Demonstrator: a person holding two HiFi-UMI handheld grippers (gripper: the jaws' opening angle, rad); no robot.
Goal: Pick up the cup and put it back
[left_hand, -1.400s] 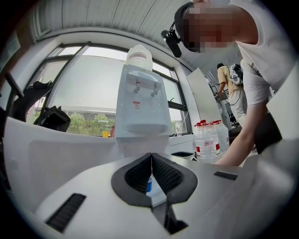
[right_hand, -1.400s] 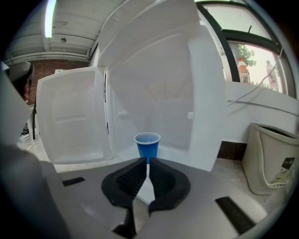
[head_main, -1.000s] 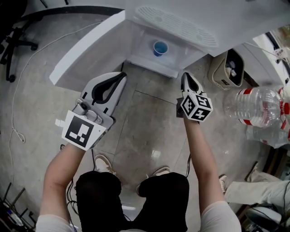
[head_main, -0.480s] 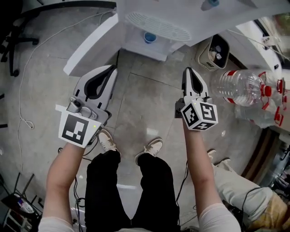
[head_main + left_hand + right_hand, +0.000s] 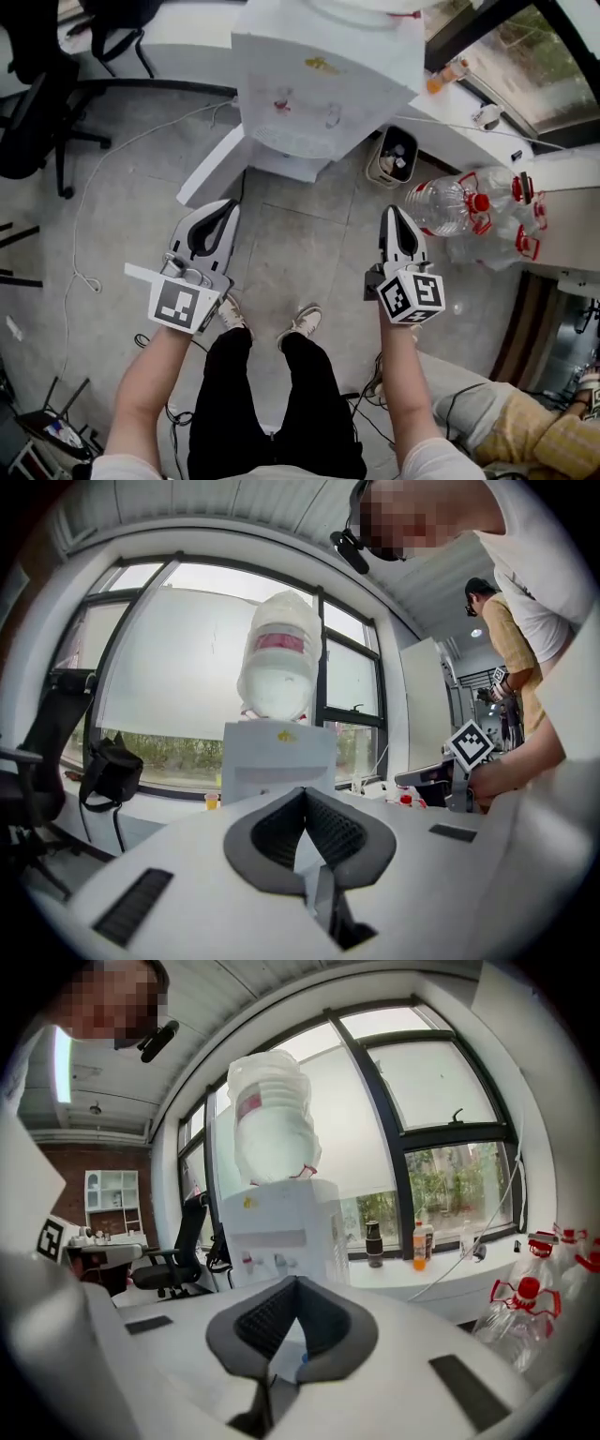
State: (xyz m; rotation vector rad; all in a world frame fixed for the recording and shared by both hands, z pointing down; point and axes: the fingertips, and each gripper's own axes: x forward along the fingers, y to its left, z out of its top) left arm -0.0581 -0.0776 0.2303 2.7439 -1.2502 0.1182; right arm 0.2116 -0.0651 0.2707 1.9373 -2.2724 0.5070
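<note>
The white water dispenser (image 5: pixel 319 84) stands ahead of me, its lower door (image 5: pixel 211 173) swung open to the left. In the head view its top hides the compartment, so no cup shows there. In the right gripper view a small blue speck (image 5: pixel 303 1357) shows low between the jaws; I cannot tell if it is the cup. My left gripper (image 5: pixel 228 206) and right gripper (image 5: pixel 393 211) hover above the floor short of the dispenser, both shut and empty. The dispenser (image 5: pixel 278 761) with its upturned bottle (image 5: pixel 278 667) fills the middle of the left gripper view.
A small waste bin (image 5: pixel 396 157) sits right of the dispenser. Large clear water bottles (image 5: pixel 469 211) lie at the right. A black office chair (image 5: pixel 47 103) stands at the left, with a cable (image 5: pixel 80 234) trailing on the floor. A seated person (image 5: pixel 525 431) is at bottom right.
The head view has swung upward and back: the dispenser now shows from above and the blue cup has dropped out of sight. Both grippers sit farther from the dispenser, still shut.
</note>
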